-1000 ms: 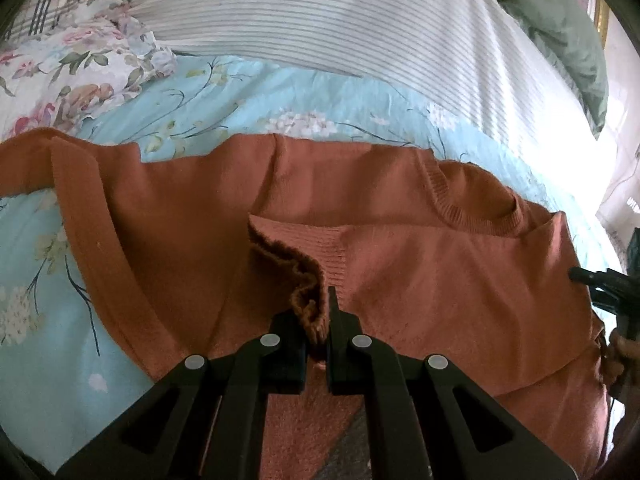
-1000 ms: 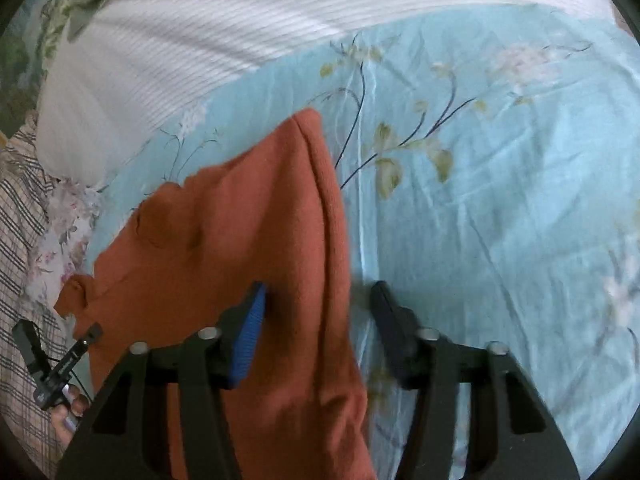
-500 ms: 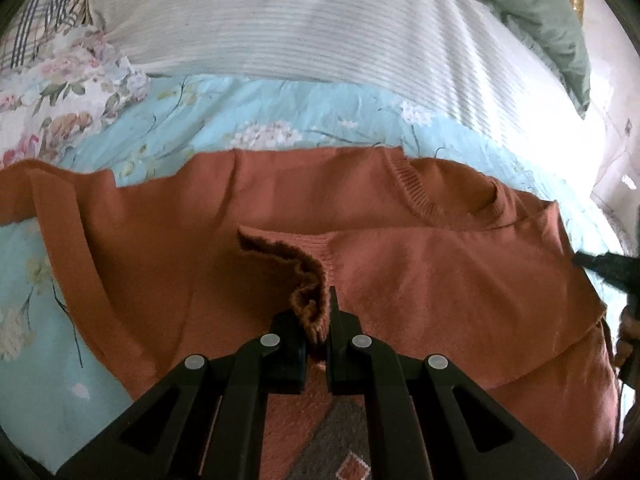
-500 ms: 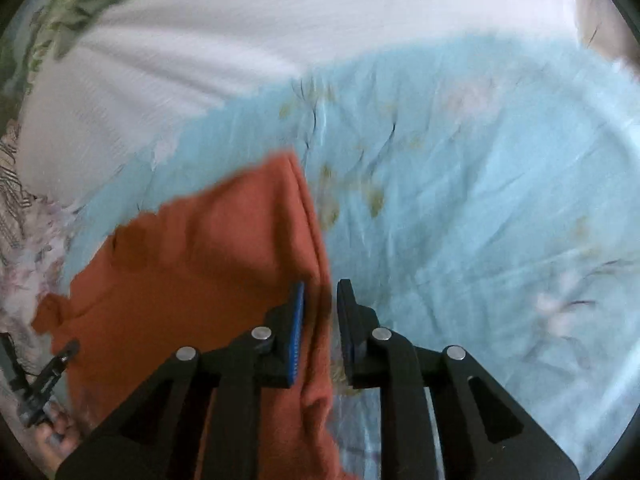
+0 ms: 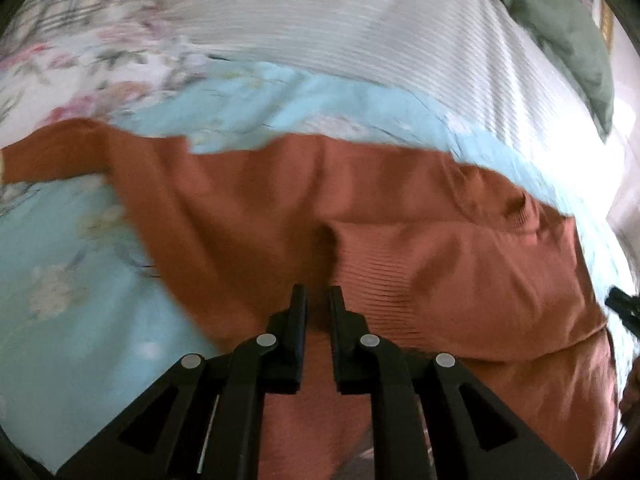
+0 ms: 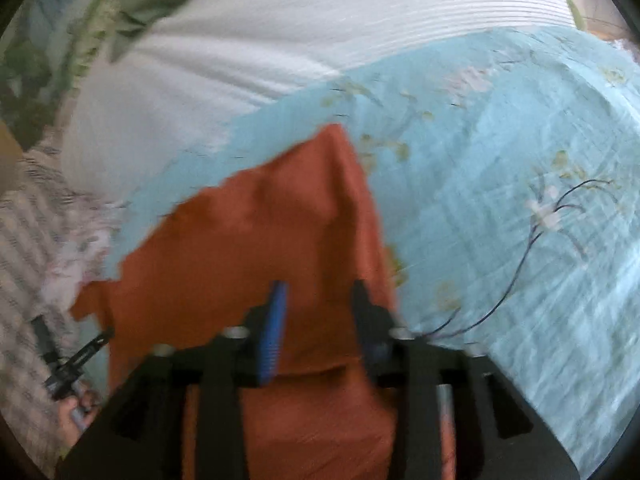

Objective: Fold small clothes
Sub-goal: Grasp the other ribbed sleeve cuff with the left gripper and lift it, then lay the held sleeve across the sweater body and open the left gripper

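Orange knit sweater (image 5: pixel 400 208) lies spread on the bed (image 5: pixel 80 280), one sleeve folded across the body. Looks soft, light, limp, so it will drape and bunch; grab at hem or ribbed cuff (image 5: pixel 376 280). Left hand-held gripper (image 5: pixel 318 300) narrow, nothing visibly pinched. Right hand-held gripper (image 6: pixel 318 300) part-open, straddling the sweater's edge.
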Action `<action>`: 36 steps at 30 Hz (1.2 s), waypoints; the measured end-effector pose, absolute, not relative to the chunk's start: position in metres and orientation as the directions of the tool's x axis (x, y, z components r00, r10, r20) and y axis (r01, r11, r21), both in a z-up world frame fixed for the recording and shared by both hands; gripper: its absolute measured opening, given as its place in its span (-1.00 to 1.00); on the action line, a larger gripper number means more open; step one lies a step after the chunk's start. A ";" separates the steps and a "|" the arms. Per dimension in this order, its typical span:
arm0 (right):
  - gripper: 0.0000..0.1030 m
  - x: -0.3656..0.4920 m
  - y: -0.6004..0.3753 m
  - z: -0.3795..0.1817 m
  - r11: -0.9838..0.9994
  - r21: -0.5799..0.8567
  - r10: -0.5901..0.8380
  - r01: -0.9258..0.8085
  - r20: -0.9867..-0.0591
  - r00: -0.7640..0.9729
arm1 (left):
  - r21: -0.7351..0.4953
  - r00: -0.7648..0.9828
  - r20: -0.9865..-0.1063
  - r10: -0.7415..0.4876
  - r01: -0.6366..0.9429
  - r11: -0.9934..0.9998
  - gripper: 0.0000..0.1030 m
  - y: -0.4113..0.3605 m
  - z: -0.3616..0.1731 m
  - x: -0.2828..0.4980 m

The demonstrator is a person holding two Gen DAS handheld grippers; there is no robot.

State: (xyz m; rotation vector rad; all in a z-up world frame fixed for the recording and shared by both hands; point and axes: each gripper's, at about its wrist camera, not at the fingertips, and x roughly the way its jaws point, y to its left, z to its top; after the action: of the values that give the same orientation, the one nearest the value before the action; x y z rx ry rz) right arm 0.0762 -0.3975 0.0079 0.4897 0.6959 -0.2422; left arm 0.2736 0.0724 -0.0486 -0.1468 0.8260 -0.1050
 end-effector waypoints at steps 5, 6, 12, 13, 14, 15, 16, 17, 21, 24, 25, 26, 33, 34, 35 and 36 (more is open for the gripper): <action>-0.01 0.076 -0.346 0.006 0.893 0.366 0.049 0.260 -0.655 0.754 | -0.218 0.703 -0.702 -0.111 -0.065 0.974 -0.28 0.126 -0.030 0.276; -0.01 0.080 -0.335 0.003 0.896 0.373 0.073 0.241 -0.659 0.749 | -0.227 0.709 -0.699 -0.095 -0.094 0.969 -0.20 0.138 -0.027 0.279; -0.01 0.093 -0.299 -0.015 0.912 0.370 0.149 0.176 -0.700 0.699 | -0.350 0.717 -0.695 -0.052 -0.274 0.896 0.27 0.216 -0.021 0.312; -0.01 0.095 -0.295 -0.018 0.913 0.371 0.157 0.171 -0.706 0.691 | -0.380 0.714 -0.697 -0.063 -0.294 0.877 0.29 0.228 -0.022 0.318; -0.01 0.096 -0.291 -0.021 0.914 0.371 0.165 0.166 -0.712 0.682 | -0.417 0.712 -0.698 -0.077 -0.316 0.852 0.29 0.239 -0.024 0.326; -0.01 0.097 -0.289 -0.024 0.915 0.369 0.171 0.161 -0.718 0.674 | -0.455 0.712 -0.696 -0.092 -0.338 0.824 0.29 0.252 -0.026 0.334; -0.01 0.100 -0.285 -0.026 0.917 0.366 0.176 0.156 -0.724 0.667 | -0.495 0.713 -0.694 -0.106 -0.364 0.789 0.29 0.266 -0.029 0.343; -0.01 0.103 -0.283 -0.029 0.918 0.366 0.180 0.152 -0.727 0.663 | -0.522 0.715 -0.690 -0.115 -0.380 0.764 0.29 0.276 -0.031 0.350; -0.01 0.112 -0.274 -0.037 0.924 0.355 0.187 0.143 -0.745 0.640 | -0.583 0.712 -0.690 -0.129 -0.442 0.682 0.32 0.309 -0.041 0.374; -0.01 0.112 -0.272 -0.041 0.922 0.357 0.189 0.148 -0.751 0.632 | -0.580 0.686 -0.720 -0.105 -0.513 0.632 0.30 0.331 -0.055 0.388; -0.01 0.111 -0.272 -0.040 0.923 0.354 0.184 0.151 -0.750 0.635 | -0.583 0.679 -0.728 -0.098 -0.537 0.610 0.11 0.340 -0.062 0.390; -0.01 0.109 -0.271 -0.038 0.924 0.352 0.180 0.150 -0.746 0.641 | -0.589 0.679 -0.728 -0.094 -0.549 0.594 -0.35 0.348 -0.067 0.390; -0.01 0.094 -0.275 -0.026 0.922 0.358 0.169 0.149 -0.718 0.675 | -0.543 0.747 -0.665 -0.009 -0.475 0.693 -0.96 0.336 -0.034 0.363; -0.01 0.092 -0.275 -0.024 0.920 0.362 0.171 0.148 -0.713 0.680 | -0.537 0.760 -0.650 -0.008 -0.451 0.713 -0.96 0.330 -0.026 0.361; -0.01 0.090 -0.276 -0.023 0.919 0.367 0.172 0.147 -0.707 0.686 | -0.529 0.778 -0.628 -0.011 -0.416 0.740 -0.97 0.320 -0.014 0.356; -0.01 0.088 -0.276 -0.021 0.917 0.370 0.172 0.147 -0.702 0.691 | -0.514 0.799 -0.601 -0.020 -0.367 0.775 -0.97 0.305 0.000 0.349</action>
State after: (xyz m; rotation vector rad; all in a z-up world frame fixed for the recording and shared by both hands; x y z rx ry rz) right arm 0.0884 -0.2763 -0.0211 0.4208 0.8140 0.0142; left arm 0.3493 0.3047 0.0005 -0.6660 0.6257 0.2019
